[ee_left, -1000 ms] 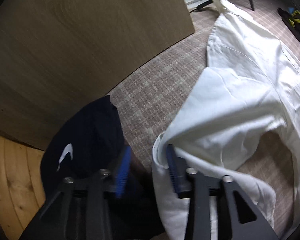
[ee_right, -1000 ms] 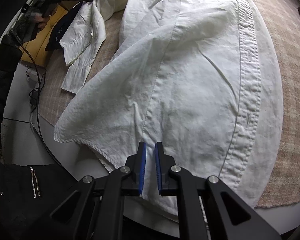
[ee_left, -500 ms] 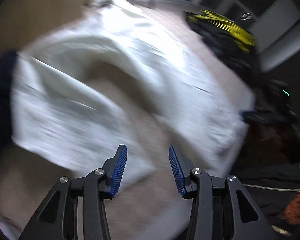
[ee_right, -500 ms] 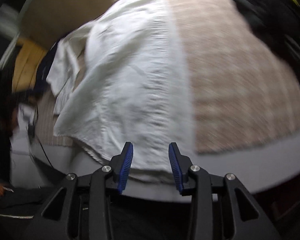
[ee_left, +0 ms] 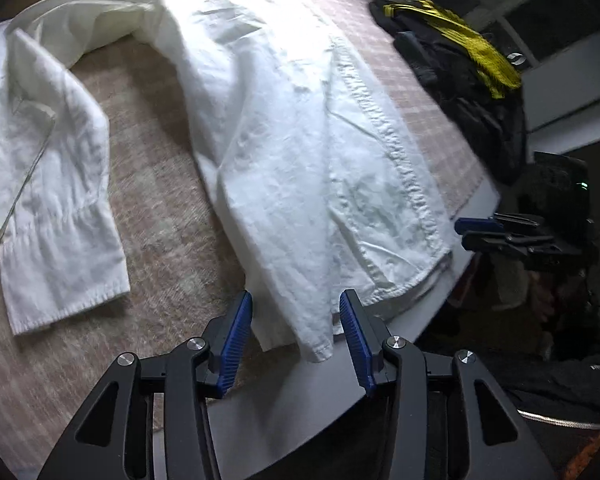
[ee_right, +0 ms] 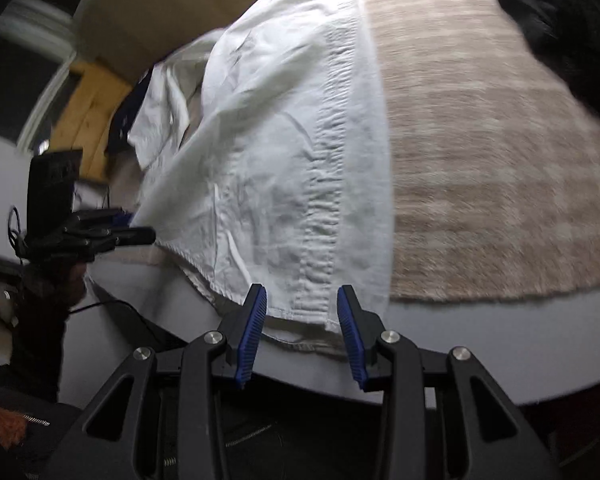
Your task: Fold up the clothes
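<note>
Both the left hand-held gripper [ee_left: 296, 332] and the right hand-held gripper [ee_right: 302, 330] now have released the white shirt [ee_left: 300, 128] and hover wide open, empty, at its hem on the counter [ee_right: 480, 332].

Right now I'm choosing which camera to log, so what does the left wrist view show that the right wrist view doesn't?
Only the left wrist view shows the white shirt's sleeve spread flat on the beige checked cloth, and clearly shows the black and yellow garment. Only the right wrist view shows the tan wooden board and the yellow wooden floor. Both show the white button-up shirt with its hem at the grey table edge, and both grippers open: the left gripper, the right gripper.
</note>
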{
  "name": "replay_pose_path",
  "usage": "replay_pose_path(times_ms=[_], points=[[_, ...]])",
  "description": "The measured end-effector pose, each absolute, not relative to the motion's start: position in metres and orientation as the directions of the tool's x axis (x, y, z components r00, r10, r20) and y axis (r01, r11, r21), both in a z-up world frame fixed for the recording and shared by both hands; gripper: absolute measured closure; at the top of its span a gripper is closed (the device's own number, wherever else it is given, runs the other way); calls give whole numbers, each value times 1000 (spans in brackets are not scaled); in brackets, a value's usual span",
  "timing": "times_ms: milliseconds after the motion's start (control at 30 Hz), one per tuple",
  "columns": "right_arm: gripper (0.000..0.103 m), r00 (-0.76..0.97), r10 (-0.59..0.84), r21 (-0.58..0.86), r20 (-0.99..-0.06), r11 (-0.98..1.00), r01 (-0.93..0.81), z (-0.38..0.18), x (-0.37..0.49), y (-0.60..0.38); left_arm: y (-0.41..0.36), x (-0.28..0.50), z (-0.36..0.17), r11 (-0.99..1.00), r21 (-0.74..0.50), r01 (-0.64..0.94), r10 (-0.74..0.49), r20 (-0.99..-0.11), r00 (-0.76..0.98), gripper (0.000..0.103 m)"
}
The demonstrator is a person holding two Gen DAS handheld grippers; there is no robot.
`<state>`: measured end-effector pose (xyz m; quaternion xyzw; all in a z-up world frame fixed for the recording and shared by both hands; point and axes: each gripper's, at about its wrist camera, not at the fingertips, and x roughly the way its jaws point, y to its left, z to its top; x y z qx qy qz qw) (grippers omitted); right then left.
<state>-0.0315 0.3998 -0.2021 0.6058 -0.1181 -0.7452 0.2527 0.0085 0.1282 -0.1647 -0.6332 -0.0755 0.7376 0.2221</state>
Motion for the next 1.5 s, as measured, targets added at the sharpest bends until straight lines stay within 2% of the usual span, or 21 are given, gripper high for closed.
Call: replay_pose_path(times_ms=[233, 300, 333, 433, 633, 700, 767, 833, 900, 933, 967, 1267, 1367, 1500], points=[[68, -108, -451, 397, -886, -857, 329, -214, -39, 374, 120, 8, -168, -912, -370, -179, 397, -905, -150, 59], [81, -128, -410, 336, -903, -861, 381, -215, -35, 363, 116, 8, -165, -918, -358, -171, 386, -908, -165, 59], [93, -146, -372, 287, -917, -866, 409, -215, -32, 358, 115, 9, -164, -918, -359, -170, 386, -907, -169, 59], [100, -150, -378, 286, -914, -859, 424, -213, -32, 359, 114, 9, -162, -916, -358, -182, 388, -906, -171, 59], [99, -143, -447, 357, -883, -838, 413, -196, -36, 365, 114, 9, -163, -908, -372, -192, 404, -900, -167, 59], [91, -126, -397, 319, -909, -857, 404, -205, -38, 361, 115, 9, -164, -907, -374, -196, 406, -899, -163, 59], [72, -108, -372, 304, -922, -868, 394, -212, -38, 353, 117, 9, -165, -905, -373, -202, 407, -900, -159, 59], [70, -102, -366, 300, -925, -869, 393, -216, -37, 346, 117, 8, -166, -903, -376, -207, 410, -899, -155, 59], [71, -125, -372, 286, -920, -854, 434, -215, -33, 338, 118, 7, -167, -903, -373, -213, 407, -901, -148, 59], [83, -139, -352, 257, -926, -855, 451, -215, -31, 334, 118, 7, -168, -905, -369, -214, 403, -904, -145, 59], [101, -154, -332, 227, -931, -855, 467, -214, -30, 331, 118, 7, -168, -905, -366, -217, 401, -905, -144, 59], [101, -256, -382, 247, -888, -865, 436, -157, -31, 379, 113, 20, -156, -902, -369, -223, 408, -899, -161, 59], [101, -260, -356, 241, -897, -890, 387, -167, -39, 385, 113, 22, -157, -906, -363, -216, 400, -902, -161, 59], [101, -153, -402, 314, -903, -858, 407, -186, -33, 378, 111, 22, -159, -908, -368, -202, 401, -902, -160, 59]])
